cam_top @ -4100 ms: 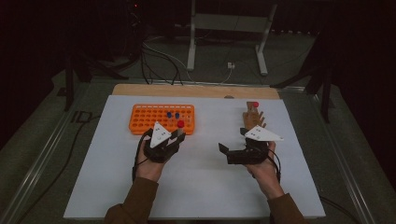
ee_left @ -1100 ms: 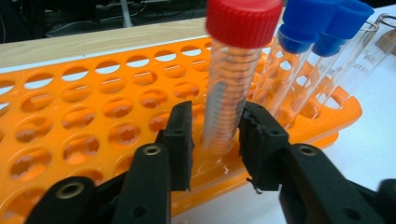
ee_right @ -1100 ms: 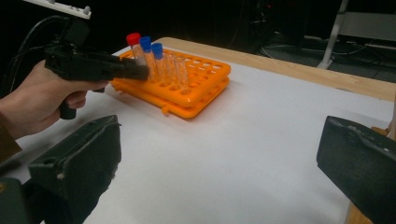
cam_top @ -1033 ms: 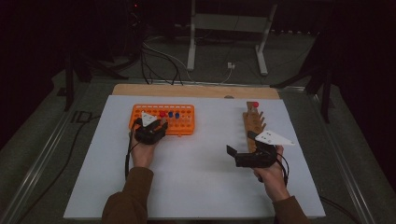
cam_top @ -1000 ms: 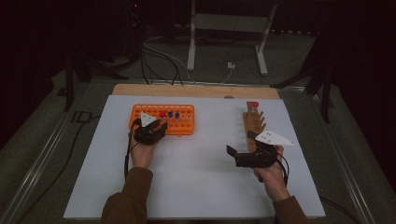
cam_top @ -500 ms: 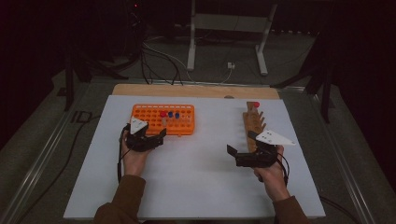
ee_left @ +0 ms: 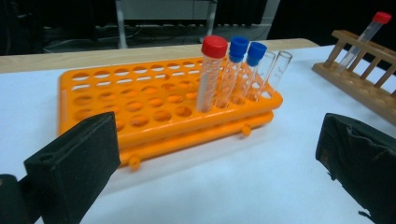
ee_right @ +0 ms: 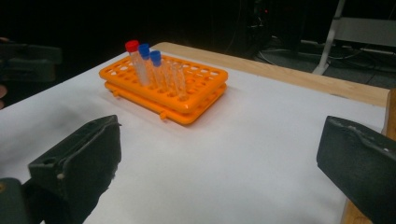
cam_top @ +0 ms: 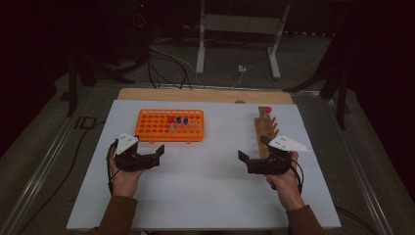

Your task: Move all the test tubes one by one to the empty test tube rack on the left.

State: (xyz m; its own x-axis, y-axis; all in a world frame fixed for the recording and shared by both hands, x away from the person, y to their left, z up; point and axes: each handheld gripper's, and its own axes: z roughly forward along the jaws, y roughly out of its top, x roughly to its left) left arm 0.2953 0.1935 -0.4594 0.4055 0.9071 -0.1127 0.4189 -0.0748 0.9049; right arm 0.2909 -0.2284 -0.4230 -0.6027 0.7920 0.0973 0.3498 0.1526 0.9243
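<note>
Rack (ee_left: 154, 109), orange, five upright tubes (ee_left: 211, 74).

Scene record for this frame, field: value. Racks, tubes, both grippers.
orange rack: on the white table, five tubes in one row
red-capped tube: upright in orange rack, at the row's end
blue-capped tubes: two, beside it
uncapped tubes: two, next along
wooden rack: one red-capped tube at far end
left gripper: open, jaws have just been opening, nothing between them
right gripper: open, empty, beside wooden rack

Left gripper (cam_top: 147, 157) has just opened its jaws wide, nothing between them — right gripper (cam_top: 254, 163) likewise gapes empty.
</note>
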